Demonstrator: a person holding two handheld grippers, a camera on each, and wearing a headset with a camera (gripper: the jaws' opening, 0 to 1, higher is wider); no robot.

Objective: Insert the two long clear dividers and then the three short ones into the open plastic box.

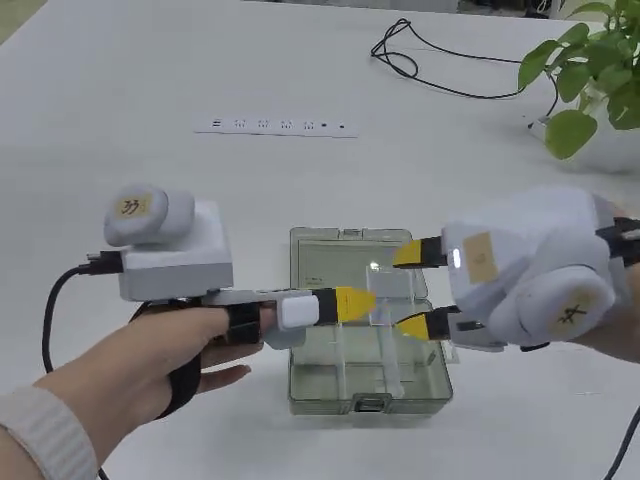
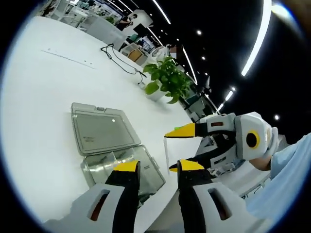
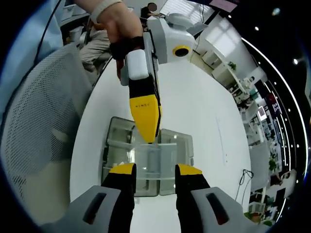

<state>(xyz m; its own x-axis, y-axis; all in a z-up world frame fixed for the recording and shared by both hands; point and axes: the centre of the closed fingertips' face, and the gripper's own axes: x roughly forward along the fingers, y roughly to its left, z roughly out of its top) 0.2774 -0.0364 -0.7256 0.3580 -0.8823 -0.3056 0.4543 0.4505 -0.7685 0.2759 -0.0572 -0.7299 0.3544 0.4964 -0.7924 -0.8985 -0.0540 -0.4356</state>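
Note:
The open clear plastic box [image 1: 330,395] lies on the white table, its lid [image 1: 340,255] folded back away from me. Upright clear strips stand in its base. My right gripper [image 1: 397,290] hovers over the base from the right, with a clear divider [image 3: 155,158] spanning between its two yellow tips, held by its ends. My left gripper [image 1: 368,303] reaches in from the left, and its tip touches the divider's upper edge at the middle. In the left gripper view its own jaws [image 2: 158,167] stand apart, and the divider [image 2: 167,150] shows edge-on just beyond them.
A white power strip [image 1: 275,126] lies farther back on the table. A black cable [image 1: 420,55] loops at the back right beside a green plant [image 1: 585,70]. A grey mesh chair [image 3: 43,121] stands off the table's edge.

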